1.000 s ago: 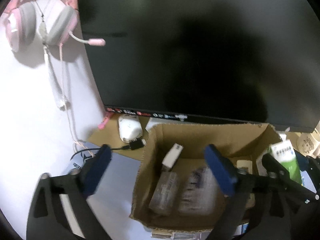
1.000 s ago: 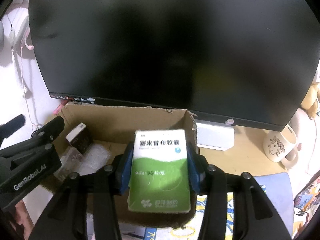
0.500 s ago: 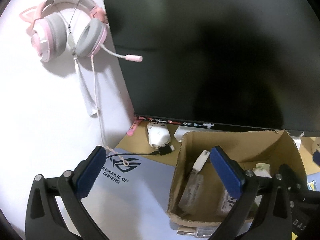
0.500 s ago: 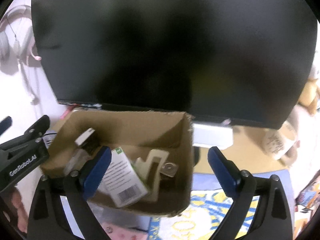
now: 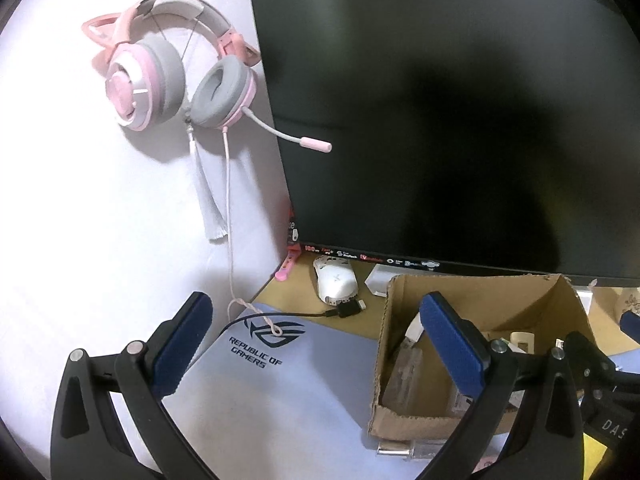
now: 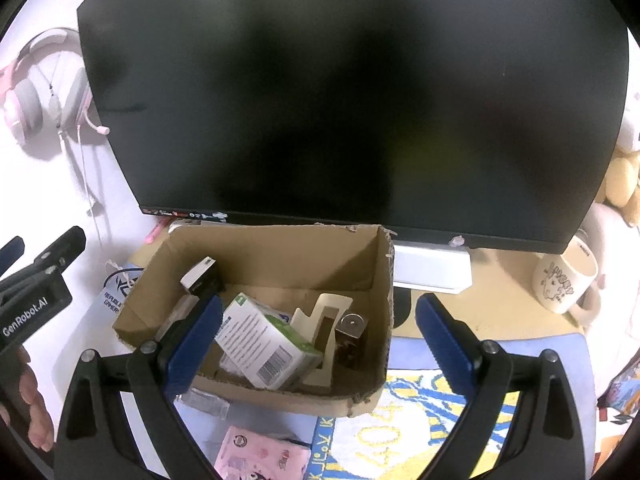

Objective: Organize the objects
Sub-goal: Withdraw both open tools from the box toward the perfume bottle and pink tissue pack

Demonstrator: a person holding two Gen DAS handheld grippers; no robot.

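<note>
An open cardboard box stands on the desk under a black monitor. A green and white medicine box lies tilted inside it, among clear packets, a small black and white box and a cream plastic piece. My right gripper is open and empty above the box's front. My left gripper is open and empty, over the grey mouse mat left of the cardboard box.
A pink headset hangs on the white wall at left. A white mouse and a black cable plug lie behind the mat. A cream mug stands at right. A pink packet and a clear packet lie in front of the box.
My right gripper opened and let go of the medicine box, which dropped into the cardboard box. My left gripper swung left, away from the box, staying open.
</note>
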